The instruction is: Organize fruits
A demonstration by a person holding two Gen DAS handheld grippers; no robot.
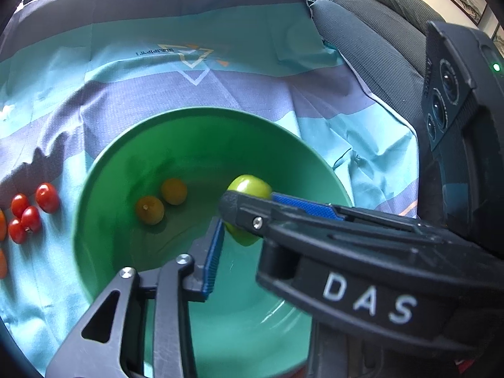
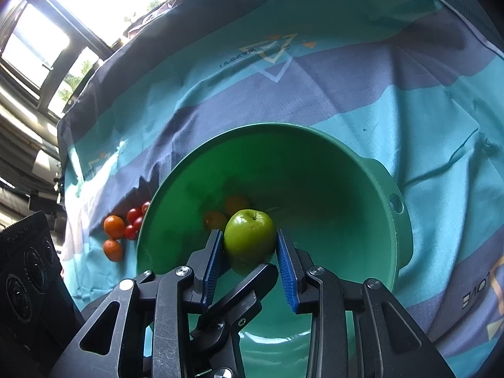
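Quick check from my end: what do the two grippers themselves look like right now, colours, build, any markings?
Both are black linkage frames with silver pivot screws and ribbed blue pads on the fingers. The right gripper carries white "DAS" lettering. The left gripper matches. Each body has three round lenses; one shows a green light. No cables visible.

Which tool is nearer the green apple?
Right. The right tool has the green apple between its pads over the green bowl; the left tool is alongside, its visible pad just beside the apple.
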